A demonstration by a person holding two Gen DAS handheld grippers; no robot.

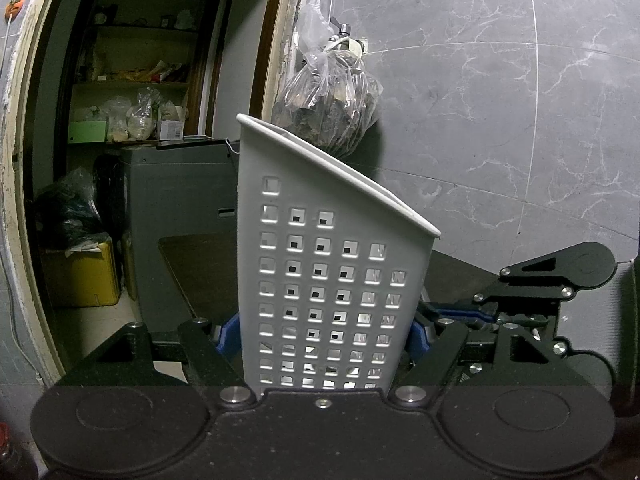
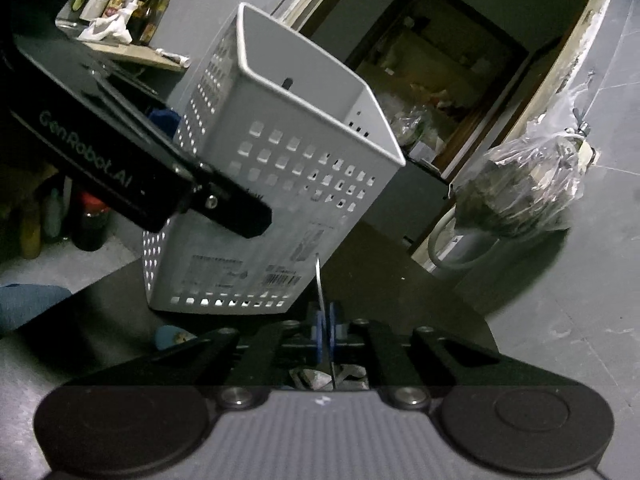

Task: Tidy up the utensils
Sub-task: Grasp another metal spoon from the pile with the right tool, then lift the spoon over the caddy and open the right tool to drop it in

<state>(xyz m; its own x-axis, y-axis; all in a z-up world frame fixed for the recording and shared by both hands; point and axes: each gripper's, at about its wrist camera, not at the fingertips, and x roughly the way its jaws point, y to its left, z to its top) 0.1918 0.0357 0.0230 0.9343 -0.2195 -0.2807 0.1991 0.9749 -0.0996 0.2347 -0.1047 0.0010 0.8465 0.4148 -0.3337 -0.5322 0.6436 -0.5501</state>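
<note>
The left claw (image 1: 326, 334) holds a white holder (image 1: 328, 264) by its two sides. Its blue pads (image 1: 228, 334) press on the holder low down, one on each side. The holder is tall, with a slanted top rim and rows of little square holes. It stands up straight in the left wrist view and fills the middle of the picture. No utensil shows above its rim.

The right claw (image 2: 325, 332) is closed on a thin flat metal utensil (image 2: 319, 280). The blue pads (image 2: 318, 328) pinch it edge-on, and its top end sticks up past them. I cannot tell if it is a knife, a fork or a spoon. The utensil is just beside the bottom corner of the holder, outside it. In the right wrist view the holder looks tilted, with its open top facing up and to the right. The black body of the left claw crosses in front of the holder on the left.

Below both claws is a dark surface (image 2: 400, 280). Near the right claw, a clear plastic bag (image 1: 328, 96) of dark things hangs on the grey marble wall (image 1: 500, 120). Farther back is an open doorway (image 1: 140, 120) with full shelves. Bottles (image 2: 120, 0) stand on a ledge at the far left of the right wrist view.
</note>
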